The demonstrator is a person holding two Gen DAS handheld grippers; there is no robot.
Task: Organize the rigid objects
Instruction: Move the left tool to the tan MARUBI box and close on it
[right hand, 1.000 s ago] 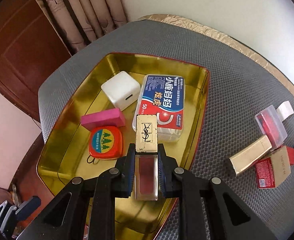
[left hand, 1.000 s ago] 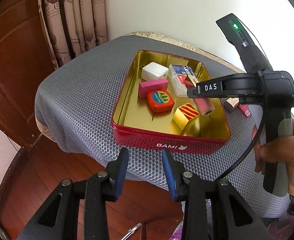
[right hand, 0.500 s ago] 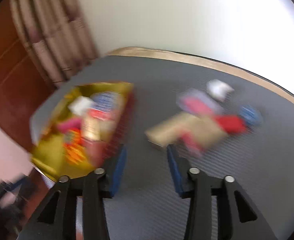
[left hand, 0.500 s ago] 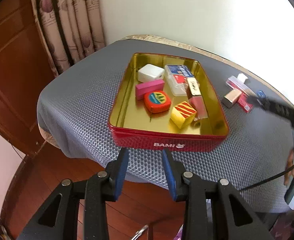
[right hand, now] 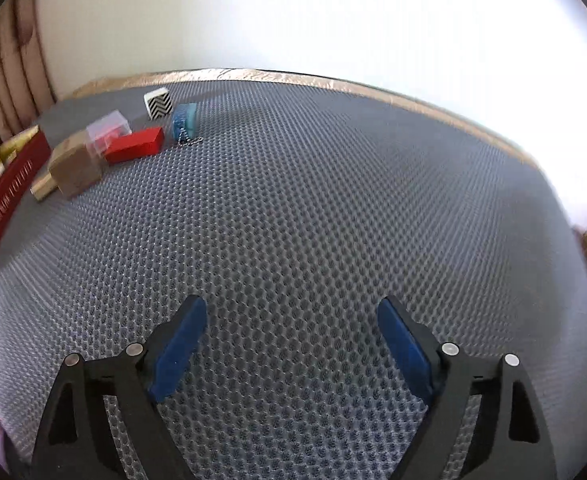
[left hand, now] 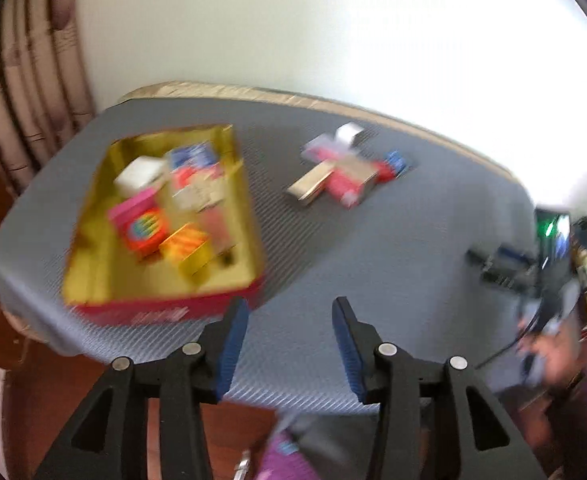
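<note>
Both grippers empty, jaws opening: left gripper [left hand: 289,344], right gripper [right hand: 291,344]. The small red cardboard box [right hand: 134,146] lies by the grey mesh tabletop's [right hand: 313,216] far left corner, beside the red-and-gold tin [left hand: 165,308]. Probably light, stiff; pinch its long flat sides.

A red tin tray [left hand: 165,312] with a gold inside sits on the left of the grey mesh mat. It holds a white block [left hand: 137,172] at the far end, a blue-and-red box [left hand: 193,160] beside it, a pink bar [left hand: 133,206], a round red-orange piece [left hand: 145,228], and a yellow block with red stripes [left hand: 183,242] nearest; blur hides finer detail. To the tray's right, well apart from it, a small cluster lies on the mat: a gold box [right hand: 75,166], a clear plastic case [right hand: 107,130], a red box [right hand: 135,146], a blue round piece with a chain [right hand: 183,120], and a zigzag-patterned white block [right hand: 158,103] farthest.
</note>
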